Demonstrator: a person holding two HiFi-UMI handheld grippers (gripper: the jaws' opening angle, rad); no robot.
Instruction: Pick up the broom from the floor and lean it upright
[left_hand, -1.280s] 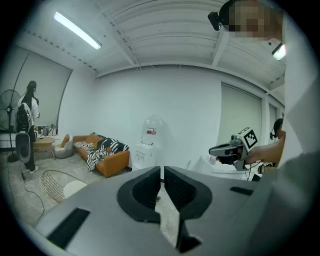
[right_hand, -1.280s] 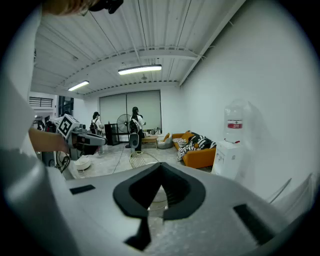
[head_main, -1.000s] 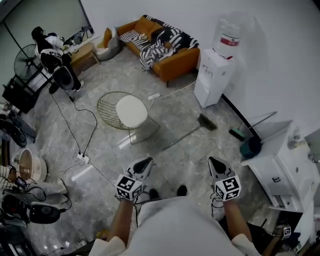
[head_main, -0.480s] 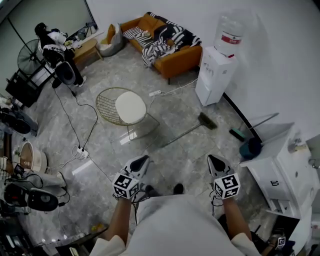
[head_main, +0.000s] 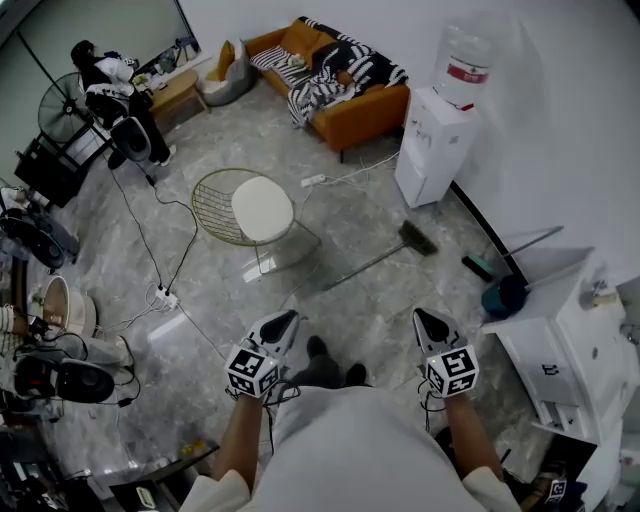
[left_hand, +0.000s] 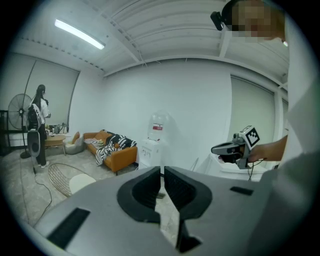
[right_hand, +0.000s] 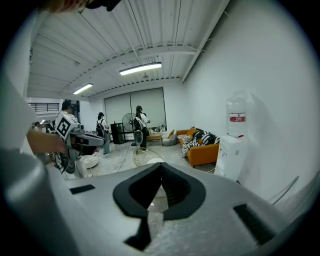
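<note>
On floor (head_main: 210, 300), well ahead of both tongs: broom (head_main: 368, 266), lying flat, untouched. Slants across the tiles, with bristle head near water cooler (head_main: 432, 150) and handle end back near the legs of wire chair (head_main: 262, 212).

At lower left of head view: left tongs (head_main: 291, 318), held out front in a hand, pointing forward. Closed to a thin slit, with nothing between. Well apart from broom.

At lower right: right tongs (head_main: 421, 316), level with the left pair, also pointing forward. Shut tight, tips meeting, empty. Likewise clear of broom.

Between the two pairs, lower down: dark shoes (head_main: 330, 372) on the tiles.

Farther off, against the far wall: orange sofa (head_main: 365, 115) under a striped blanket, left of the cooler. Across the floor at left: black cable (head_main: 150, 225) running to a power strip (head_main: 165, 296). At far left: standing fan (head_main: 62, 105), with a person (head_main: 118, 88) just beside it.
</note>
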